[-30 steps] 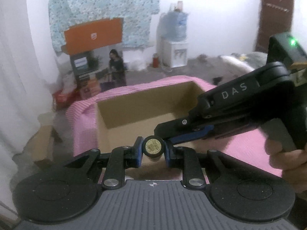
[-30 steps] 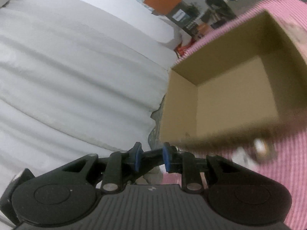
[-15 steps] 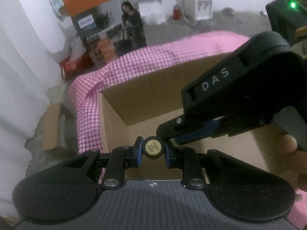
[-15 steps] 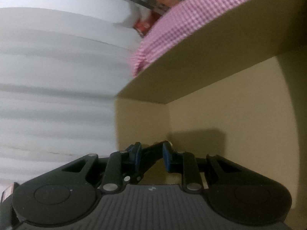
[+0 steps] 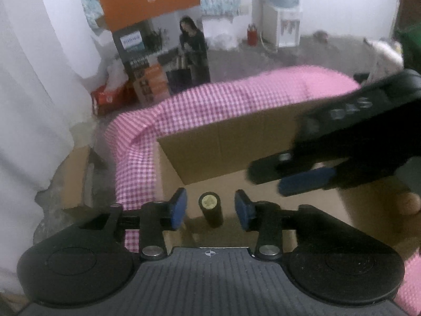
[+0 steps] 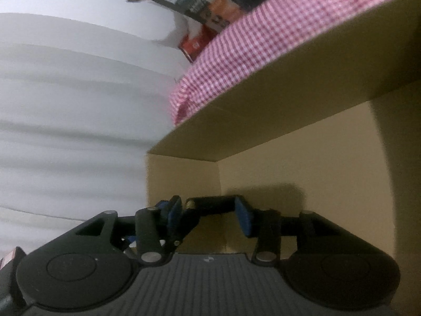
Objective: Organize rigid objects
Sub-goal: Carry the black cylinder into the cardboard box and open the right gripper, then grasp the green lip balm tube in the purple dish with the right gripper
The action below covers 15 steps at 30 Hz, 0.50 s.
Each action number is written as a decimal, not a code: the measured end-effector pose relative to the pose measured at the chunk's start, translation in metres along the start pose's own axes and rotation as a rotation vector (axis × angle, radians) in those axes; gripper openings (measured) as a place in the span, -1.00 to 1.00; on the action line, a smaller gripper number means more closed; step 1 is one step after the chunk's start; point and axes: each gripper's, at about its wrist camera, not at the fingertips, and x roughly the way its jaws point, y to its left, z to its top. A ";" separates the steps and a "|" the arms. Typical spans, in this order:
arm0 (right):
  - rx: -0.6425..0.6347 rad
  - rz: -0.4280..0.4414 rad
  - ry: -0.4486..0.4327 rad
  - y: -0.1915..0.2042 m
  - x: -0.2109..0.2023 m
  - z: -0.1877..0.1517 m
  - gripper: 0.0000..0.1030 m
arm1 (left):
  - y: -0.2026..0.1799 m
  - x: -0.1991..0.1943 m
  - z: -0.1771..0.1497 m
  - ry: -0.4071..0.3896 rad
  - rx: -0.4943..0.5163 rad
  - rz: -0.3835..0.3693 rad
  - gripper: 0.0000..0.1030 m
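Observation:
A small black cylinder with a gold end cap (image 5: 211, 208) lies loose between the spread fingers of my open left gripper (image 5: 210, 209), over the floor of an open cardboard box (image 5: 223, 142). My right gripper (image 5: 294, 176) reaches into the box from the right and is open. In the right wrist view the same cylinder (image 6: 210, 205) lies across the gap of my right gripper (image 6: 209, 214), with no finger closed on it. The box's inner walls (image 6: 289, 163) fill that view.
The box sits on a table covered in pink checked cloth (image 5: 236, 100). White curtains (image 5: 31, 105) hang on the left. Printed boxes and an orange carton (image 5: 158, 52) stand on the floor beyond, with a water dispenser (image 5: 281, 13) at the back.
My left gripper has opened and let go of the black cylinder inside the box. My right gripper has opened too and drawn back to the right.

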 end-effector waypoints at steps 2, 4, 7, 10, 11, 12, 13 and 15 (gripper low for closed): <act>-0.027 0.028 -0.039 0.002 -0.029 -0.014 -0.06 | 0.003 -0.023 -0.007 -0.039 -0.011 -0.010 -0.10; -0.066 0.058 -0.073 0.006 -0.053 -0.028 -0.06 | 0.007 -0.049 -0.018 -0.078 -0.031 -0.029 0.03; -0.147 0.099 -0.120 0.007 -0.093 -0.063 -0.03 | 0.010 -0.085 -0.043 -0.124 -0.056 -0.059 0.29; -0.228 0.103 -0.139 0.006 -0.122 -0.103 0.00 | 0.006 -0.111 -0.075 -0.146 -0.062 -0.086 0.61; -0.248 0.101 -0.137 0.004 -0.128 -0.119 0.00 | 0.004 -0.117 -0.087 -0.153 -0.060 -0.098 0.65; -0.259 0.099 -0.130 0.001 -0.131 -0.131 0.00 | -0.001 -0.123 -0.101 -0.157 -0.056 -0.106 0.71; -0.273 0.097 -0.120 -0.002 -0.132 -0.141 0.00 | -0.005 -0.126 -0.112 -0.160 -0.053 -0.116 0.74; -0.300 0.067 -0.101 -0.010 -0.130 -0.165 0.00 | -0.012 -0.129 -0.132 -0.152 -0.044 -0.138 0.75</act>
